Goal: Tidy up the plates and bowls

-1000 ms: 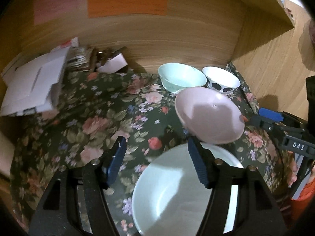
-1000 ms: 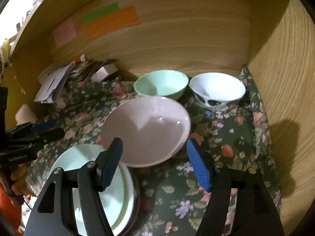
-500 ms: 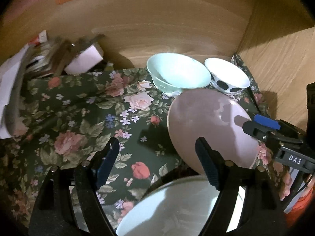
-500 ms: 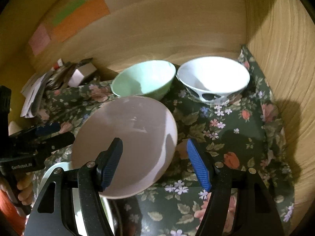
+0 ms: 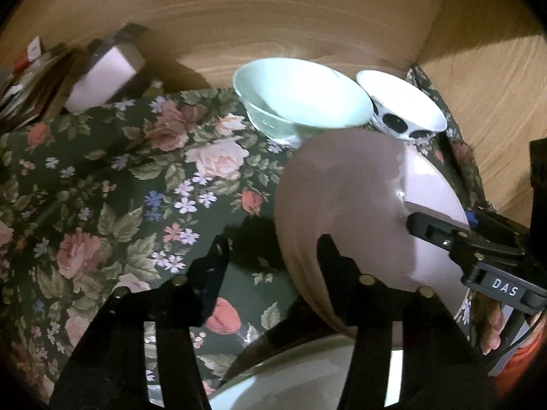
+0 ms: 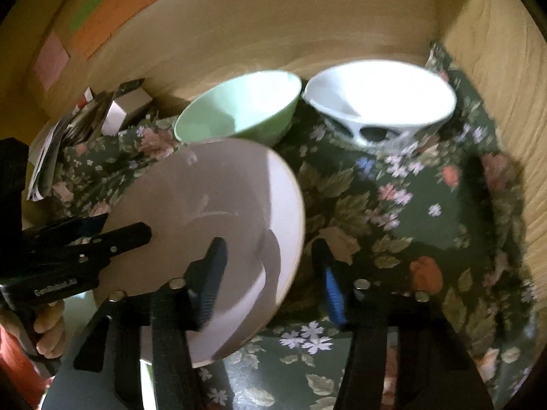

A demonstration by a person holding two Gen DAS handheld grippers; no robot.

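The pink plate sat tilted on the floral-clothed desk, in front of the green bowl and the spotted white bowl. The step looked like gripping it from both sides, then lifting evenly. The right gripper and left gripper were closing, each straddling the plate's rim, not yet pinching it.

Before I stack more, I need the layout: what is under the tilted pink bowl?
A pale plate lies beneath the pink bowl, near edge only; the bowl covers the rest, with floral cloth around it.
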